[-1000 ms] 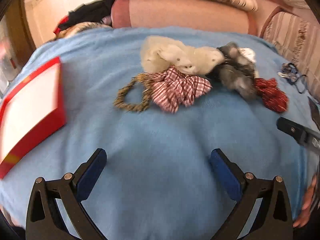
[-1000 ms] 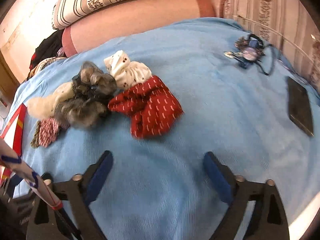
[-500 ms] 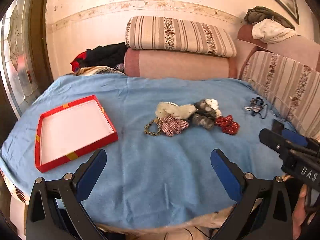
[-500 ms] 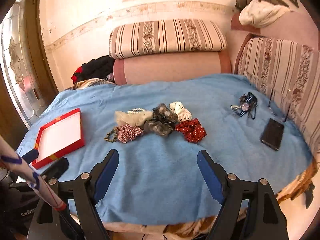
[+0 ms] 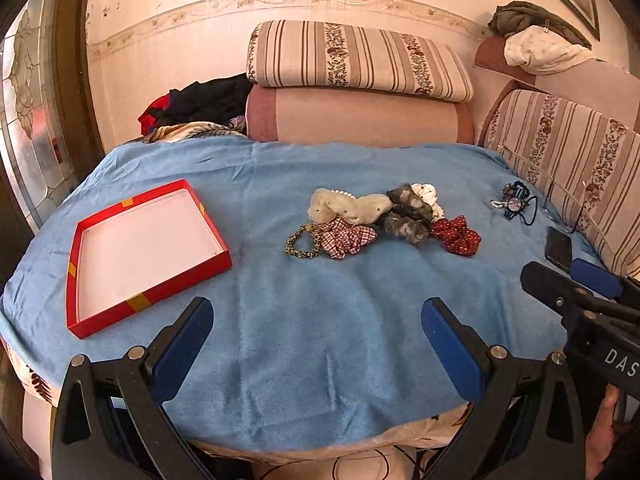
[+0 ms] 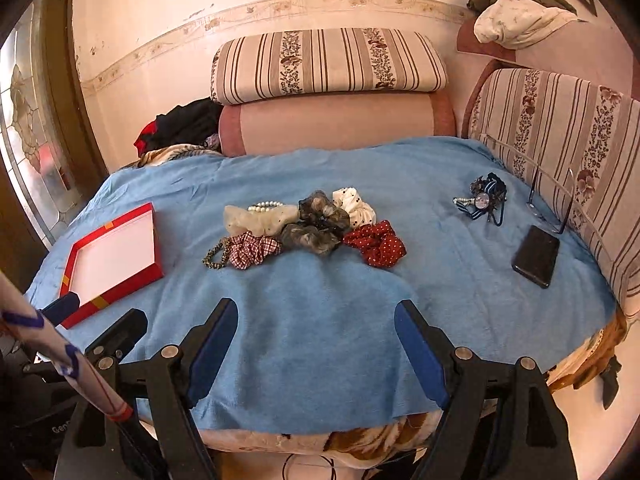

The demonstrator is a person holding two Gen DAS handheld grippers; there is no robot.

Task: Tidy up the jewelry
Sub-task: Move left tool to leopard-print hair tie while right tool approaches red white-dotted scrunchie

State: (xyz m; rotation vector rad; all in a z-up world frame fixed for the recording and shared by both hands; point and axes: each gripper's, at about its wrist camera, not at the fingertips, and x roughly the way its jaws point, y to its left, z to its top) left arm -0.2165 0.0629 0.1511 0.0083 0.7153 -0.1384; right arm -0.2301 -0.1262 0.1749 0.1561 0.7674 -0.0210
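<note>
A heap of scrunchies lies mid-table on the blue cloth: a cream one (image 5: 352, 208), a red-checked one (image 5: 346, 237), a grey one (image 5: 408, 216), a red dotted one (image 5: 458, 236) and a leopard-print ring (image 5: 302, 240). The same heap shows in the right wrist view, with the red dotted scrunchie (image 6: 378, 244) and a pearl bracelet (image 6: 266, 205). An empty red tray (image 5: 152, 298) sits at the left. A tangle of blue jewelry (image 6: 482, 200) lies far right. My left gripper (image 5: 316, 334) and right gripper (image 6: 316, 340) both hang open over the near table edge, holding nothing.
A black phone (image 6: 536, 256) lies near the right edge beside a striped sofa cushion (image 6: 560, 152). A striped bolster (image 5: 356, 60) and a clothes pile (image 5: 200, 100) sit behind the table. The blue cloth (image 5: 320, 320) hangs over the near edge.
Both grippers pulled back and up from close over the scrunchies, so the whole table and the room now show. Since half a second ago nothing has moved. Jaws stayed open.
</note>
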